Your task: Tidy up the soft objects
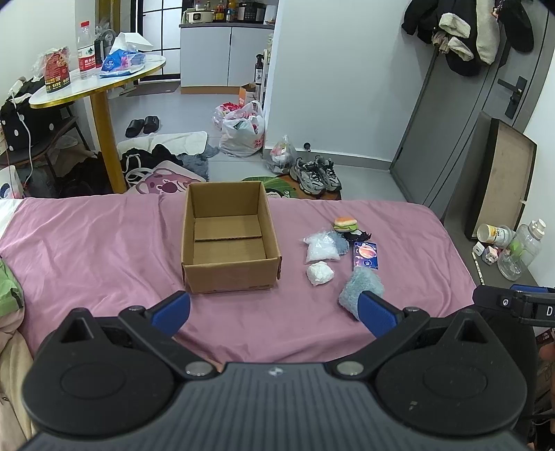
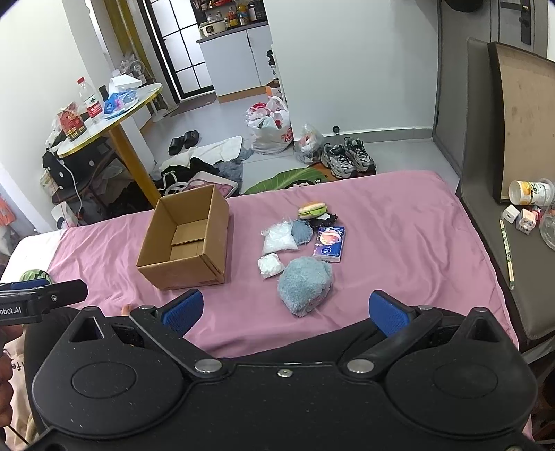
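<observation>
Cardboard box [image 1: 230, 274] empty on pink sheet [image 1: 86, 249], soft items beside

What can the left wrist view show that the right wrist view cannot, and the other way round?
Only the left wrist view shows the coats hung on the door, and the whole box floor. Only the right wrist view shows the pencil on the side table, and the whole fluffy blue pad, which the left view partly hides behind a jaw. Both show the empty box, the burger toy, the white wad, and open jaws.
</observation>
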Motion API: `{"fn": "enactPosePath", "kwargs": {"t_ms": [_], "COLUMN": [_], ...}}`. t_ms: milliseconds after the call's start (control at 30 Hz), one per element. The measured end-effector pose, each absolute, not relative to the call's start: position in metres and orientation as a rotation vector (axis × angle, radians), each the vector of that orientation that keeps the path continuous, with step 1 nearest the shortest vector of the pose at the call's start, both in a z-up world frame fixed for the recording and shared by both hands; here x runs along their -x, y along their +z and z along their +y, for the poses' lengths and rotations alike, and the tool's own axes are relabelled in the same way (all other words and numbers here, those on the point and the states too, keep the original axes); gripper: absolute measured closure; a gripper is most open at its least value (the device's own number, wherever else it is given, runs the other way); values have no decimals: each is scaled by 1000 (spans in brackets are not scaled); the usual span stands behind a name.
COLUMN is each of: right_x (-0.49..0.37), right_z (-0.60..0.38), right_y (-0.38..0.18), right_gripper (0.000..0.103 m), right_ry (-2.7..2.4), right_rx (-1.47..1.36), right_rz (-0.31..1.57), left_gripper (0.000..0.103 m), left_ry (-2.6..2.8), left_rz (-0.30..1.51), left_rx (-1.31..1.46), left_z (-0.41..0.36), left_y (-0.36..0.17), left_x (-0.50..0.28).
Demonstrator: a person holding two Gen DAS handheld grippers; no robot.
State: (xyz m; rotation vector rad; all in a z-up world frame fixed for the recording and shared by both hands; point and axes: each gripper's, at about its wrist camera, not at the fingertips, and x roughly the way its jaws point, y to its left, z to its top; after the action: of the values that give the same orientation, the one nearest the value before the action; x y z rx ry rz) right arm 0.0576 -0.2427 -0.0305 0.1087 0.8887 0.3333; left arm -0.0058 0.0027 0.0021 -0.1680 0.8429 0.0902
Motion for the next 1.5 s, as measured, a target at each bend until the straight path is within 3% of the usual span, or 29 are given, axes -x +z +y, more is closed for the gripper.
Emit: {"fn": "enactPosePath", "kwargs": {"t_ms": [1500], "right_x": [-51], "right_z": [-241], "right_y": [-22], "right_gripper": [0], "right_ry": [316], "right_rx": [-66], "right_rz": [852], "left_gripper": [1], "left_ry": [85], "left_rz": [828], "left_rx": [173], "left_z": [4], "left_y": [6], "left_x": [9]}}
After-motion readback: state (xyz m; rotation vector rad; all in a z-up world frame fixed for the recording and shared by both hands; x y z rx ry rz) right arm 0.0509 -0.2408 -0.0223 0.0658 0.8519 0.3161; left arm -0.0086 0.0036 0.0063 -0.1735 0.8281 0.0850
